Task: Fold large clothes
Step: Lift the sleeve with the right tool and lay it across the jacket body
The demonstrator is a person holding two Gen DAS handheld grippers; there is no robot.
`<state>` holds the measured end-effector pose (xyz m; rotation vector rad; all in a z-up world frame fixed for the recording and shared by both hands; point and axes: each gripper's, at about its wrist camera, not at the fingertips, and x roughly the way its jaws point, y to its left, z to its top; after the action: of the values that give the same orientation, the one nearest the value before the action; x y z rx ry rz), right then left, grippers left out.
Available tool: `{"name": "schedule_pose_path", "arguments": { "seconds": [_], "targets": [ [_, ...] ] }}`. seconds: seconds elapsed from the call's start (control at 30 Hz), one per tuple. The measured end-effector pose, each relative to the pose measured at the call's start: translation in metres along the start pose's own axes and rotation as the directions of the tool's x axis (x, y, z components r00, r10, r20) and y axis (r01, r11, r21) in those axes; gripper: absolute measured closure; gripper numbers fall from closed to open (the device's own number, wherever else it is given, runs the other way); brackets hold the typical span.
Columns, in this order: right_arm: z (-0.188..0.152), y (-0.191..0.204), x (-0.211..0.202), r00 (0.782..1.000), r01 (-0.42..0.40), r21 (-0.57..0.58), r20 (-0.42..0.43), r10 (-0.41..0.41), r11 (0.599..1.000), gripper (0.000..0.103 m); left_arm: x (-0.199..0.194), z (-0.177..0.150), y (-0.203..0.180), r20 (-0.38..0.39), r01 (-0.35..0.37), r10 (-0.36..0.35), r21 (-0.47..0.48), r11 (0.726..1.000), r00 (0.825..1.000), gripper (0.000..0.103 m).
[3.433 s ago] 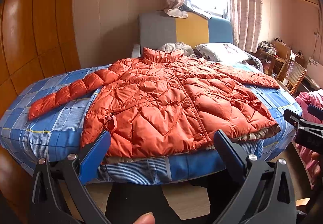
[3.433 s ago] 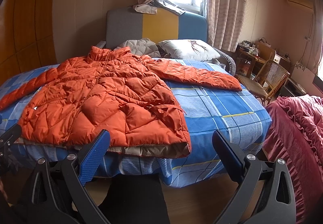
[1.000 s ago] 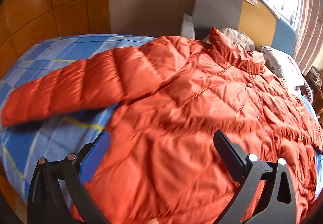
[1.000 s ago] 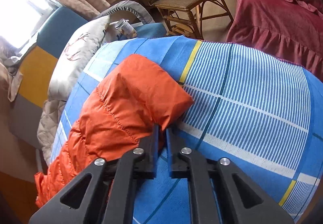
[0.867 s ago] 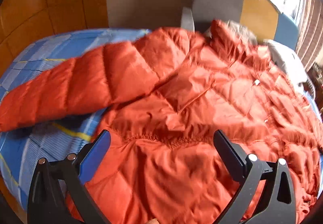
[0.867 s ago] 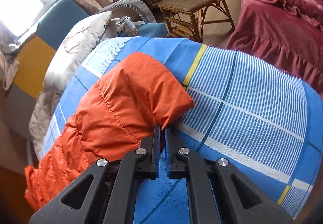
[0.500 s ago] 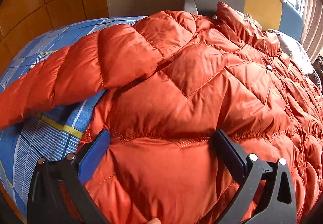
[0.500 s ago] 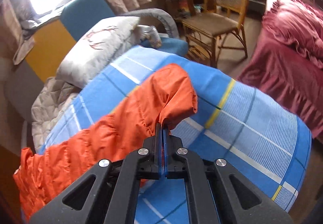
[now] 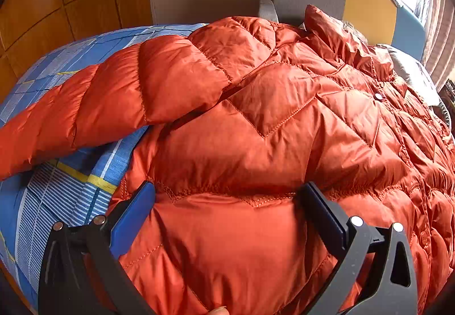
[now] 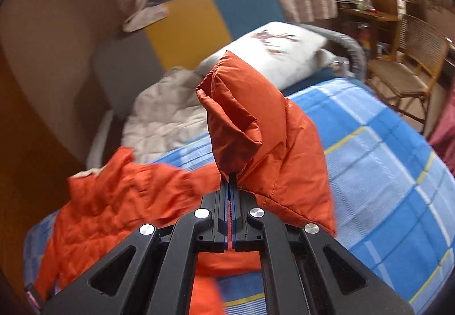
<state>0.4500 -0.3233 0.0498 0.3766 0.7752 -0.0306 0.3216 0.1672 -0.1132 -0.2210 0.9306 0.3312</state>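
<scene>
Bed [image 9: 57, 195] under a blue checked sheet with yellow lines, filling most of both views. Spread across it, an orange quilted down jacket [image 9: 256, 144] – front up, collar toward the grey, yellow and blue headboard [image 10: 187, 28], snap buttons running down the placket. Jacket's one sleeve [image 9: 108, 104] stretched out flat over the sheet toward the wooden wall panels, puffy and unfolded. Other sleeve [image 10: 256, 127] lifted off the bed in the right wrist view, cuff end standing upright and creased above the sheet, rest of it draping down toward the jacket body. Behind that raised cuff, a white pillow with a reddish print [image 10: 278, 50] and a pale quilted blanket [image 10: 165, 121] bunched near the headboard. Off past the bed's edge, a wooden chair with a woven seat [image 10: 409, 73], blurred. Left gripper [image 9: 227, 201] set low over the jacket's side panel – jaws spread wide, blue-padded fingers [image 9: 133, 215] resting against the fabric on either side of a stitched seam, nothing pinched between them. Right gripper [image 10: 229, 187] with jaws pressed nearly together, clamped on the edge of the lifted sleeve, a thin strip of orange cloth visible in the slit between them.
</scene>
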Motion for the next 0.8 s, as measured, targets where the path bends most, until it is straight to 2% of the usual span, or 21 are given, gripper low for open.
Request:
{"name": "schedule_pose_path", "arguments": {
  "seconds": [0.17,0.37,0.53,0.67,0.8],
  "targets": [
    [-0.021,0.07,0.009,0.993,-0.108,-0.075,-0.051,0.105,0.991,0.102,0.0,0.0,0.001,0.002,0.005,-0.005,-0.003,1.0,1.0,0.002],
    [-0.05,0.132,0.024,0.979,-0.181,-0.141,-0.124,0.165,0.973,0.102,0.0,0.001,0.001,0.004,0.007,-0.007,-0.004,1.0,1.0,0.002],
    [-0.079,0.18,0.037,0.953,-0.263,-0.179,-0.204,0.226,0.948,0.102,0.0,0.001,0.0,0.006,0.009,-0.009,-0.006,1.0,1.0,0.002],
    [-0.11,0.22,0.049,0.923,-0.329,-0.213,-0.28,0.266,0.92,0.102,-0.001,0.001,0.001,0.007,0.012,-0.012,-0.008,1.0,1.0,0.002],
    [-0.132,0.243,0.06,0.894,-0.374,-0.224,-0.344,0.286,0.9,0.102,-0.001,0.0,0.001,0.01,0.018,-0.018,-0.011,1.0,1.0,0.002]
  ]
}}
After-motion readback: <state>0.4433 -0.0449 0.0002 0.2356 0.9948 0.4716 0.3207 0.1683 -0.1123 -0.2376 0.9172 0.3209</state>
